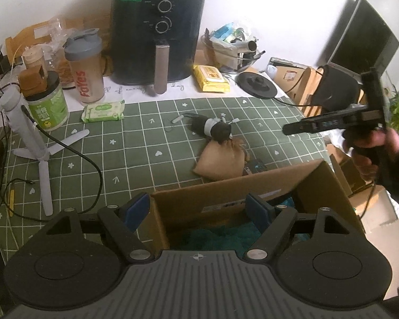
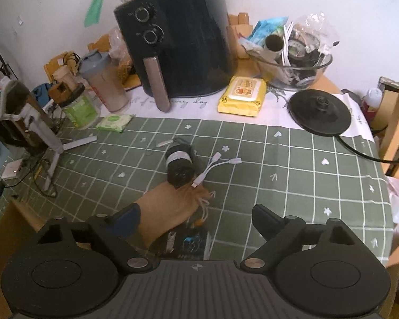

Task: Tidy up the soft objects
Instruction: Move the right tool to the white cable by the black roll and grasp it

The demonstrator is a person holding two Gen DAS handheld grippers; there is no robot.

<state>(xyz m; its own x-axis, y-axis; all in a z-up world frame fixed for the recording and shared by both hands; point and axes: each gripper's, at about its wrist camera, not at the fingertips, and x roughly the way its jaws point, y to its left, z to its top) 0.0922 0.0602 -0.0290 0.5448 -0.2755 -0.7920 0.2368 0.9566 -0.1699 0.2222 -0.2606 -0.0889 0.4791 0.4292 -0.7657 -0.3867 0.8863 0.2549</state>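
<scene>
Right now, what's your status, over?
Both tongs open, empty: left over box, right near tan pouch. White cable and dark roll beside it.

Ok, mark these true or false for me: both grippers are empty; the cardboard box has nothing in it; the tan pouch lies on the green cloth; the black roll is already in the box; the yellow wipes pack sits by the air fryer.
1. Both the left gripper and the right gripper are empty: true, jaws open.
2. The cardboard box has nothing in it: false, teal fabric lies inside.
3. The tan pouch lies on the green cloth: true.
4. The black roll is in the box: false, it lies on the cloth, touching the pouch.
5. The yellow wipes pack sits by the air fryer: true.
</scene>
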